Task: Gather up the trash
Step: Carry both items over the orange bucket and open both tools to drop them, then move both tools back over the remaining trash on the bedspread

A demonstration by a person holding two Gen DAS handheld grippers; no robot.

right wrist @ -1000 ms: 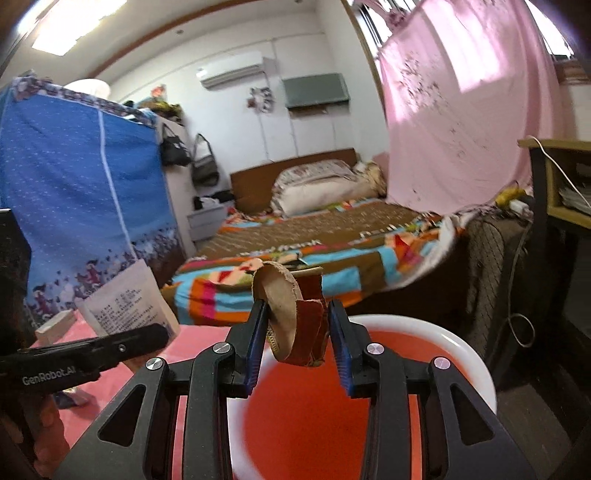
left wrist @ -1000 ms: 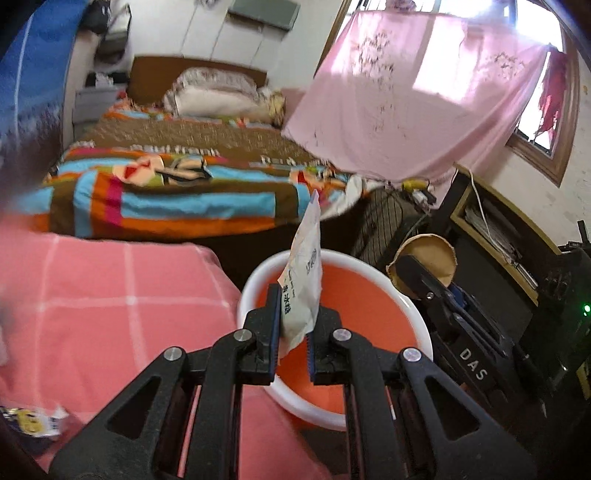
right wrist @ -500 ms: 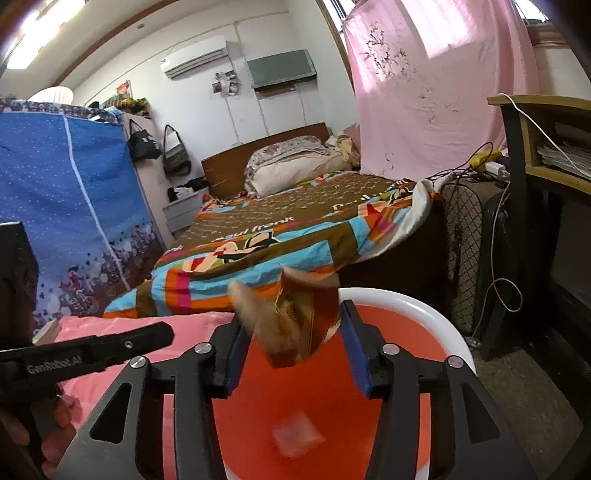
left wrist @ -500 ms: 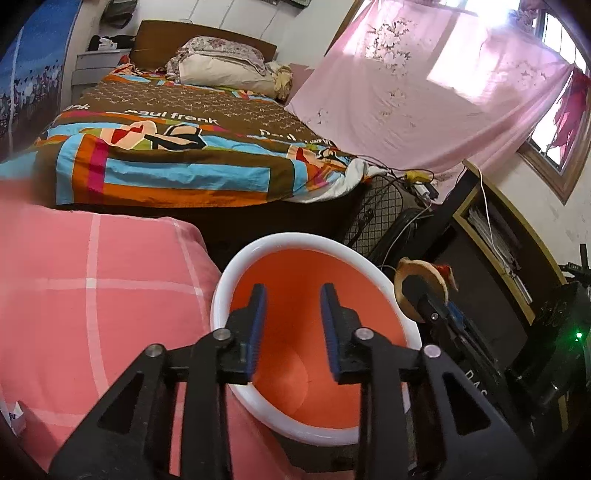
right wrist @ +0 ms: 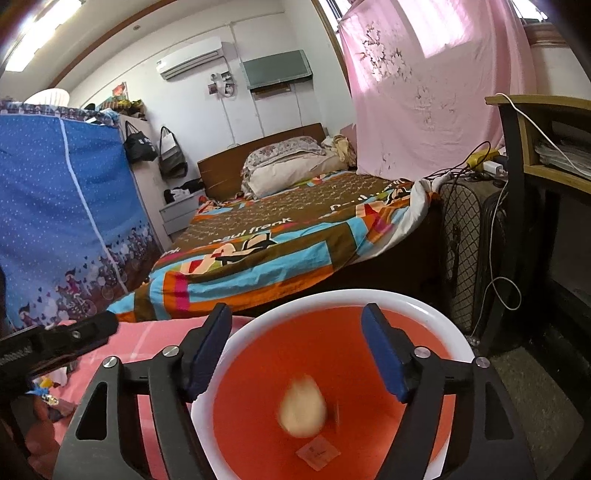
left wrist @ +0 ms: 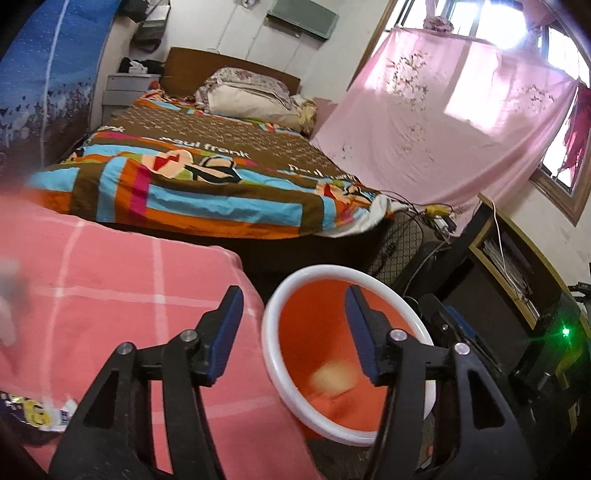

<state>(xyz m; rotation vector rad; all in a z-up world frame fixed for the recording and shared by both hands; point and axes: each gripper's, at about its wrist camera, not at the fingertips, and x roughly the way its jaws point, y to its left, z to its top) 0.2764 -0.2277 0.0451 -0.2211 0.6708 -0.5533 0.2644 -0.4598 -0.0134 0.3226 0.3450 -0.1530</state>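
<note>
Bright window (left wrist: 517, 22) glare, fisheye-bent edges, blurred scrap (right wrist: 303, 408) mid-frame.

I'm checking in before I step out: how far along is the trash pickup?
Done: a packet lies inside the orange bin, and a blurred tan piece is in there too. In hand: nothing; the left gripper and right gripper have just been opening and stand empty. Left: a wrapper on the pink cloth.
</note>
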